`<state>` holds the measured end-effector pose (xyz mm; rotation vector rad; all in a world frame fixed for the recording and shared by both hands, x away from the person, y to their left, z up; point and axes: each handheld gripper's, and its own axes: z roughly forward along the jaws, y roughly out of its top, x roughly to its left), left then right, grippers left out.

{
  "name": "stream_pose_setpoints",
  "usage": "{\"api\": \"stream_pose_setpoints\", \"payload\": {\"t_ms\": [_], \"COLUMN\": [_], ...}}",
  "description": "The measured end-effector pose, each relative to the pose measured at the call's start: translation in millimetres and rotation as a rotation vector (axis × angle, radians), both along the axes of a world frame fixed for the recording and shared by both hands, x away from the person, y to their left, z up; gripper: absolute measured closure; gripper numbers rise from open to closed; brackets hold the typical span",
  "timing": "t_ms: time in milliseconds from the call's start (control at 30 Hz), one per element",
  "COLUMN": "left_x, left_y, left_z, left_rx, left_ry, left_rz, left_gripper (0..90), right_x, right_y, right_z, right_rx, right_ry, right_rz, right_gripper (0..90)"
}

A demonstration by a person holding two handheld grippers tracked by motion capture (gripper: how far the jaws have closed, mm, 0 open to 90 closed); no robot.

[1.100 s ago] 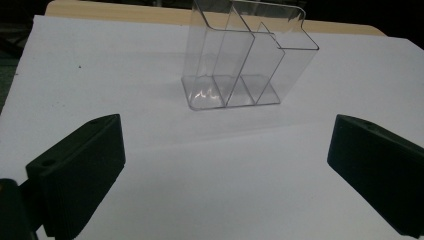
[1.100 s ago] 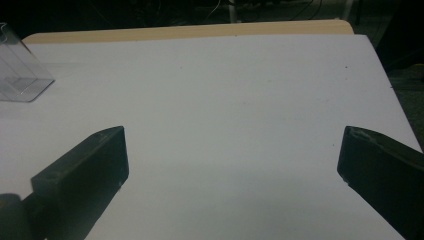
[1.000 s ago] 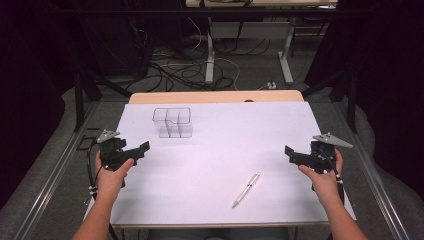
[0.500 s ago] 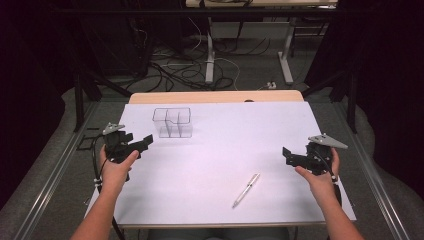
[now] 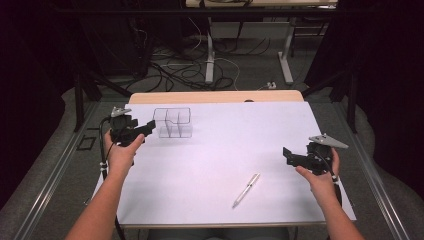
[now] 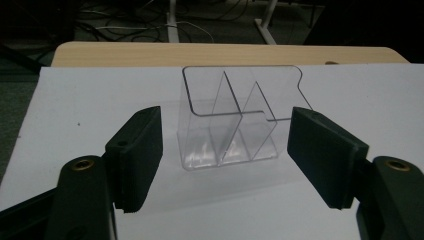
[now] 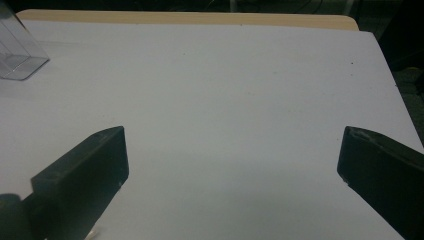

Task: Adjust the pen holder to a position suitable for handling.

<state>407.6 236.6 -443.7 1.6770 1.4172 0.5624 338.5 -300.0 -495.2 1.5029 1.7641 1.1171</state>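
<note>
We take the clear plastic organizer (image 5: pixel 173 122) as our landmark: it stands upright on the white sheet (image 5: pixel 215 165) covering the table, near the sheet's far left corner, with its taller back wall and inner dividers plain in the left gripper view (image 6: pixel 235 120).

Our left gripper (image 5: pixel 148 128) sits just to the left of the organizer, pointing at it. Its jaws have just been closing, yet they are still parted wider than the organizer (which shows framed between the two black pads in the left gripper view, farther off than the pads). The pads touch nothing, and nothing is held.

Our right gripper (image 5: pixel 288 156) hovers well to the right of the organizer and nearer to us, close to the sheet's right edge. Its jaws stand wide apart over bare sheet in the right gripper view (image 7: pixel 230 175), gripping nothing.

A silver pen (image 5: pixel 246 190) lies on the sheet, well apart from the organizer toward our side, between the two hands but closer to the right gripper.
</note>
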Motion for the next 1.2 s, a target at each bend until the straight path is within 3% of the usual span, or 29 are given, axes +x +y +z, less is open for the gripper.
{"api": "stream_pose_setpoints", "payload": {"t_ms": [100, 133, 633, 733, 867, 1200], "left_x": [5.1, 7.0, 34.6, 40.3, 46.0, 63.2], "left_y": [-2.0, -2.2, -8.3, -10.5, -12.8, -15.2], "left_z": [5.8, 7.5, 30.1, 31.6, 31.7, 21.4], "left_rx": [0.012, 0.013, 0.051, 0.057, 0.068, 0.078], "left_ry": [-0.014, -0.013, -0.022, -0.019, -0.048, -0.001], "left_rz": [0.018, 0.020, 0.037, 0.038, 0.056, 0.060], "left_gripper": [34.2, 34.6, 41.4, 41.9, 44.1, 46.4], "right_x": [-0.8, 0.2, 1.1, 1.2, 2.0, 3.7], "right_y": [-2.2, -2.0, -5.9, -6.0, -5.8, -7.2], "right_z": [1.1, -0.4, -1.7, -2.0, -3.2, -4.9], "right_rx": [-0.012, -0.003, 0.016, 0.021, 0.024, 0.025], "right_ry": [0.027, 0.009, 0.014, 0.017, 0.019, 0.006], "right_rz": [0.011, 0.009, -0.009, -0.010, -0.005, -0.010], "right_gripper": [0.0, 0.0, 0.0, 0.0, 0.0, 0.0]}}
